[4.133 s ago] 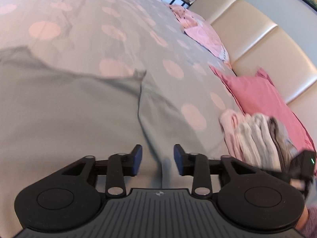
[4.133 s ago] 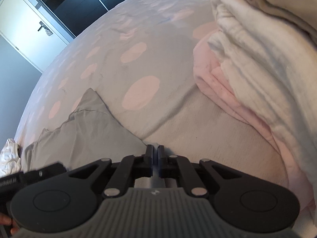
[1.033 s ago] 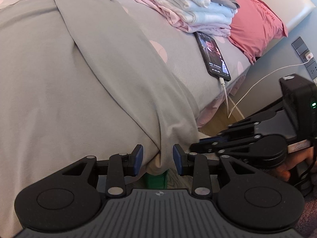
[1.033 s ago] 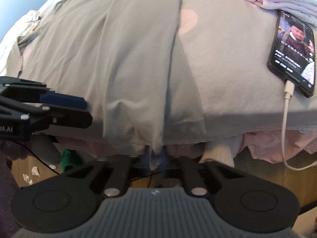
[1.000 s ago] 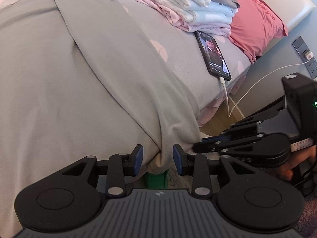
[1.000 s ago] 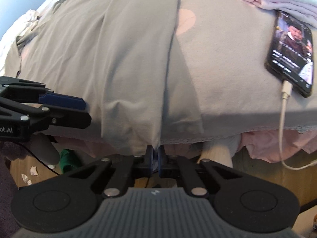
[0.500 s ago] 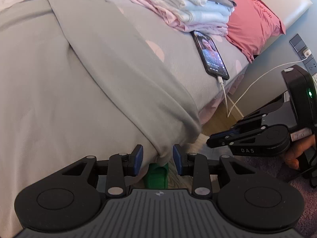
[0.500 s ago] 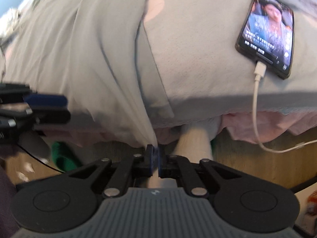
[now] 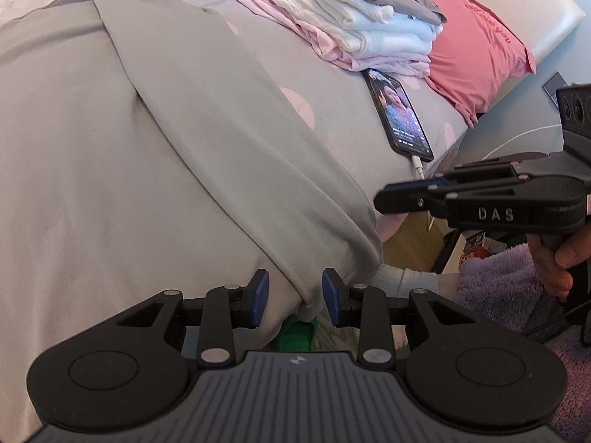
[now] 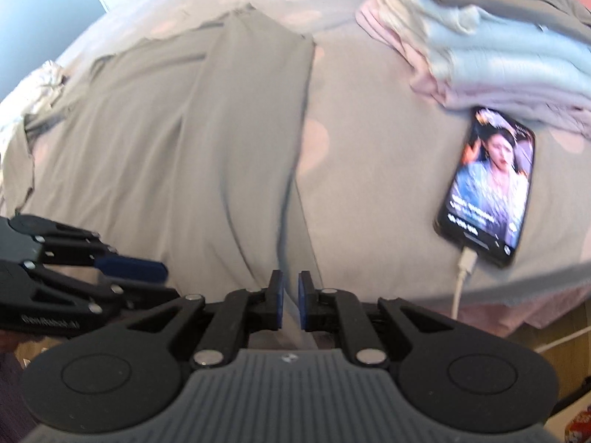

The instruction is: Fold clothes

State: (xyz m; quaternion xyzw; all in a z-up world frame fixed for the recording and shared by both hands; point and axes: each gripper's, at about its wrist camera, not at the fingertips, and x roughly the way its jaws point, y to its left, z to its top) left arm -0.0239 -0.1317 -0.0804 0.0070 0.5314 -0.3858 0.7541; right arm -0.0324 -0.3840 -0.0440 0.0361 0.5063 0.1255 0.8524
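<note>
A grey garment (image 9: 147, 147) lies spread on the spotted bed cover, one side folded inward, its hem hanging over the bed's near edge. My left gripper (image 9: 295, 297) is open at that edge; the hanging fold sits loosely between its blue pads without being pressed. The right wrist view shows the same garment (image 10: 184, 147), and my right gripper (image 10: 291, 302) with its pads a narrow gap apart, a thin strip of the hem between them. From the left wrist view, the right gripper (image 9: 384, 199) hovers beside the garment's right corner. The left gripper (image 10: 147, 277) shows at the left of the right wrist view.
A stack of folded clothes (image 9: 351, 26) sits beside a pink pillow (image 9: 480, 44). A lit phone (image 10: 487, 184) lies on the cover, its white cable (image 10: 461, 284) dropping over the edge. A hand (image 9: 561, 258) in a purple fuzzy sleeve holds the right gripper. Something green (image 9: 295, 336) lies on the floor.
The right gripper has risen from below the bed's edge to mattress level, and its pads have parted a little from being shut on the hem. The left gripper has stayed put.
</note>
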